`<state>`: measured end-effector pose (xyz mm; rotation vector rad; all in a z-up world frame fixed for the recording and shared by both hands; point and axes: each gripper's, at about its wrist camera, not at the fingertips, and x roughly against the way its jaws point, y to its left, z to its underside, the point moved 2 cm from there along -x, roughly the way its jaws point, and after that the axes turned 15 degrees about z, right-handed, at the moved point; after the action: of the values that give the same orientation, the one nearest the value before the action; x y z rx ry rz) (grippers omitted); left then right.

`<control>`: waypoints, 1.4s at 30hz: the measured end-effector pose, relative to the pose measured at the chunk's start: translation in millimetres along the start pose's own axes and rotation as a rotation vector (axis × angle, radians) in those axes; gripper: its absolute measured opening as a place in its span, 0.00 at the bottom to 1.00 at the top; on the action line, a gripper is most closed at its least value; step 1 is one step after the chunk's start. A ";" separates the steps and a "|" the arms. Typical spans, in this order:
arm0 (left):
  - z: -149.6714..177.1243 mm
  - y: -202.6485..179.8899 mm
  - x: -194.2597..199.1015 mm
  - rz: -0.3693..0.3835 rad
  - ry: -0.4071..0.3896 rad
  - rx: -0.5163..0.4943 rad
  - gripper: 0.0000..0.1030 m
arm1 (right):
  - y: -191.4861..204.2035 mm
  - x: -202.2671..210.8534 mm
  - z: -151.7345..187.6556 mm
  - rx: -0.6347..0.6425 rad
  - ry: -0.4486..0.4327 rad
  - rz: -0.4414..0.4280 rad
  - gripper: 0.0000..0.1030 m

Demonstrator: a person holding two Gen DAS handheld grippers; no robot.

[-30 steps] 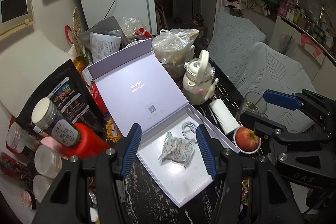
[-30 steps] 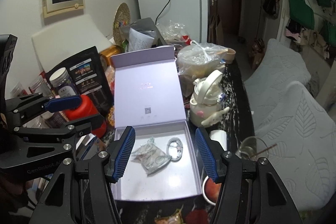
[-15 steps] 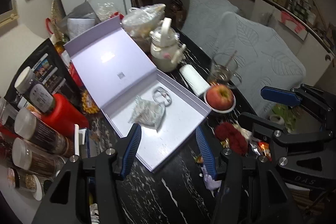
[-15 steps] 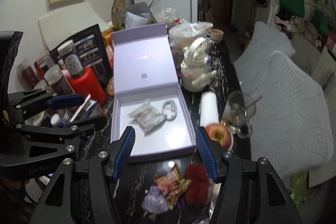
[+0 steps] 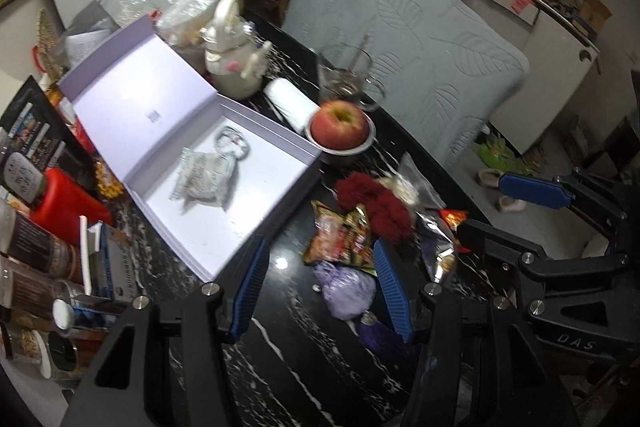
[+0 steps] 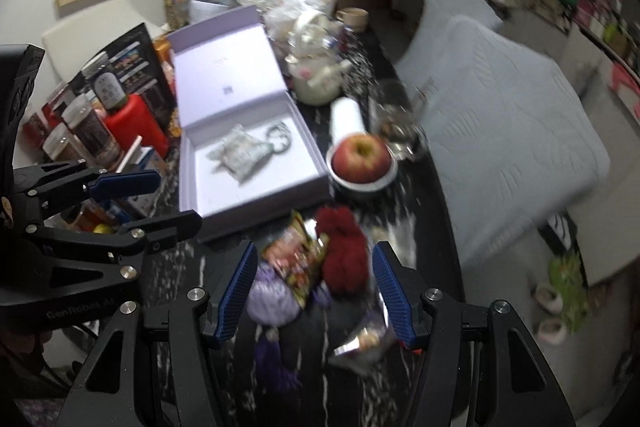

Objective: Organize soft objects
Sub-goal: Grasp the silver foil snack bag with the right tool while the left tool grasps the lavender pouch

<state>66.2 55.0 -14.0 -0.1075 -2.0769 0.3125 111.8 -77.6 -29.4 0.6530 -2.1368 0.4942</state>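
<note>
The black counter [image 5: 288, 339] with white streaks is full of things. On it sits a big pale purple box [image 5: 256, 211] with its lid standing open. Inside the box lie a crinkly grey-white packet [image 5: 204, 179] and a small coil of white cable [image 5: 232, 143], just beside each other.

Next to the box, a red apple [image 5: 340, 125] sits in a little bowl [image 5: 348, 153]. A glass cup [image 5: 346, 75] stands just behind it. A cream teapot [image 5: 232, 63] stands farther back, and a white roll [image 5: 290, 103] lies between the teapot and the apple.

In front of the box is a small heap of soft things. There is a fluffy red pompom [image 5: 376, 199], a bright snack bag [image 5: 340, 235], a shiny foil packet [image 5: 440, 247] and a soft purple pouch [image 5: 348, 287] with a dark tassel [image 5: 380, 339]. They lie close together and some touch.

The left claw [image 5: 320, 291] hangs over the purple pouch. Its blue fingers [image 5: 250, 287] are apart and hold nothing. The right claw [image 6: 314, 291] hangs over the same heap. Its fingers [image 6: 390, 291] are apart too and nothing is in them.
</note>
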 end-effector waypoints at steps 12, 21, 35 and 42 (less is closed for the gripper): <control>35.5 -6.2 -28.9 0.090 0.091 0.065 0.52 | -42.5 -1.5 67.8 -0.155 0.137 0.065 0.58; 60.0 0.4 -55.0 0.140 0.151 0.113 0.52 | -51.8 -21.0 100.8 -0.215 0.235 0.071 0.62; 85.2 23.6 -110.5 0.166 0.252 0.220 0.52 | -52.8 -75.3 129.2 -0.286 0.385 0.013 0.69; 85.5 38.0 -127.2 0.156 0.263 0.256 0.52 | -57.4 -96.7 126.1 -0.361 0.410 -0.049 0.69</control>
<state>54.5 50.4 -171.4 -0.1477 -1.7563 0.6224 121.1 -165.1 -173.6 0.3607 -1.7540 0.1845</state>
